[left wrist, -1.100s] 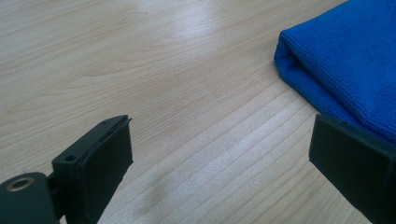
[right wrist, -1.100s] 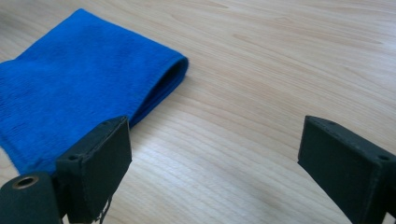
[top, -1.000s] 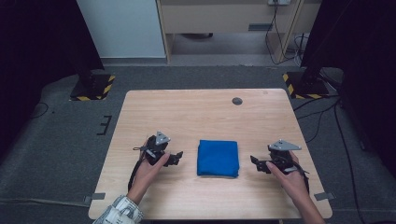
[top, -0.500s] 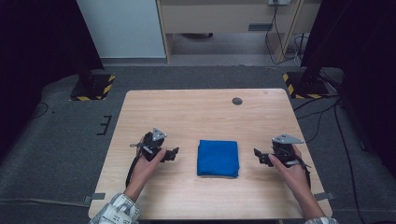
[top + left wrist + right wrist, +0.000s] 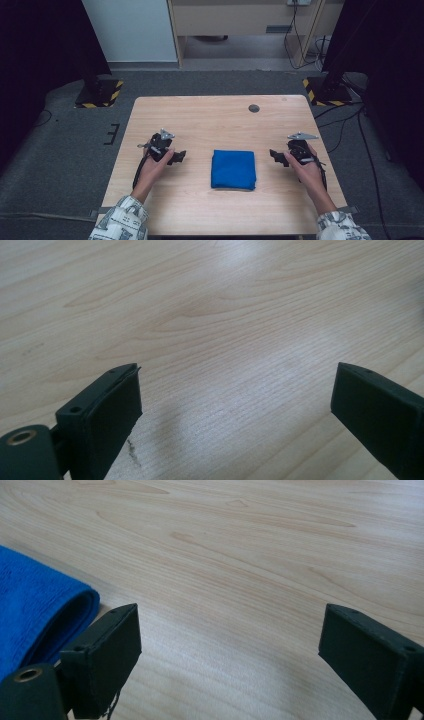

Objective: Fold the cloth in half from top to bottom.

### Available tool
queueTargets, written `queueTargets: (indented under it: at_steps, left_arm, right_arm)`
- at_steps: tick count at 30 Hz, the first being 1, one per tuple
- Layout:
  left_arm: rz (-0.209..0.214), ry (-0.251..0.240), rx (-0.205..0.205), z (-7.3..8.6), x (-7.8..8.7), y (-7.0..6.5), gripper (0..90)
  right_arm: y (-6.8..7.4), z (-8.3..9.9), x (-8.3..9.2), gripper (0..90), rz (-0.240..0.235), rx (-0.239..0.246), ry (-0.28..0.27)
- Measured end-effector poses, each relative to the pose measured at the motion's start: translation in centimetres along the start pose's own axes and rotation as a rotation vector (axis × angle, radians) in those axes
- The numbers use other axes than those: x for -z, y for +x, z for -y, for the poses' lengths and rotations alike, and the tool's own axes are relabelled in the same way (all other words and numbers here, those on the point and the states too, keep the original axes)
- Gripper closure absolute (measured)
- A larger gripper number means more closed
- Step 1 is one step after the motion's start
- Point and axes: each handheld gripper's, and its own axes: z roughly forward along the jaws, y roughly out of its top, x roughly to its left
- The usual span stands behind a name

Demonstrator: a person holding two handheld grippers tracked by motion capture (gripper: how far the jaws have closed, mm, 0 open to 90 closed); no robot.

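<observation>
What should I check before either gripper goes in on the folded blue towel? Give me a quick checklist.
1. Blue towel lies folded and flat between the two grippers: ok.
2. Left gripper jaws open with nothing between them: ok.
3. Right gripper jaws open and empty, the towel's rounded fold just beside one jaw: ok.
4. Neither gripper touches the towel; bare table shows on both sides: ok.
5. Small dark round spot near the far edge is well away from the work: ok.
6. Which towel edge is the loose one: cannot tell.
</observation>
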Motion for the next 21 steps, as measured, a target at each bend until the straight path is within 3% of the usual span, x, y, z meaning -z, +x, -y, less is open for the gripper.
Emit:
queueTargets:
  at_steps: [7,21]
  left_arm:
    - [-0.014,-0.01,0.038,-0.6,-0.9,0.4,6.4]
    - [-0.018,0.015,0.033,-0.5,-2.2,0.3,5.6]
  right_arm:
    - [-0.4,-1.2,-1.4,10.0,-0.002,-0.029,0.008]
    - [-0.4,-1.1,-3.0,8.4,0.037,-0.055,0.038]
